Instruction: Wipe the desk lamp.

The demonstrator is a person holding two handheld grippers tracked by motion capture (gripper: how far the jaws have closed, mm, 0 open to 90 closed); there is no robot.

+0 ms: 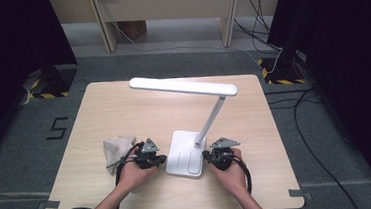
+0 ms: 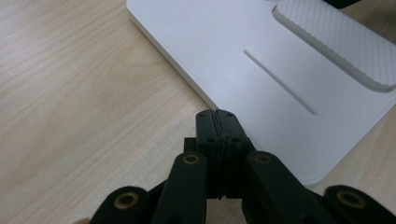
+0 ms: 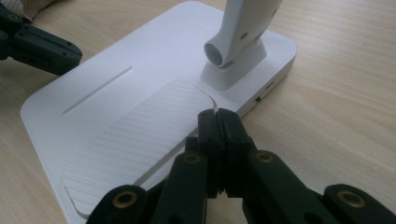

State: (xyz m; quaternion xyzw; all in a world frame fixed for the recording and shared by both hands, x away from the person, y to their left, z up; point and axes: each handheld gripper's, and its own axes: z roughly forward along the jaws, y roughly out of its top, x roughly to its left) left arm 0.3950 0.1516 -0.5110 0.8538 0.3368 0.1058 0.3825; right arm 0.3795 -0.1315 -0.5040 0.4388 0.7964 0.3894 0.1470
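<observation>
Left tool [image 1: 161, 159] and right tool [image 1: 206, 155], both with jaws pressed together and gripping nothing, are flanking the white lamp base [image 1: 183, 160] at its nine and three o'clock, near the surface's [image 1: 123, 109] six o'clock edge. Judging by this, handling is only starting. A crumpled cloth [image 1: 116, 147] is lying at nine o'clock, obstructing nothing.

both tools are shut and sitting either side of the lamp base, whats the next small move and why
Probably press both tools inward against the lamp base. The left tool and right tool are shut with nothing between the jaws, their tips at opposite edges of the base, so bracing or nudging it looks likelier than grasping.
</observation>
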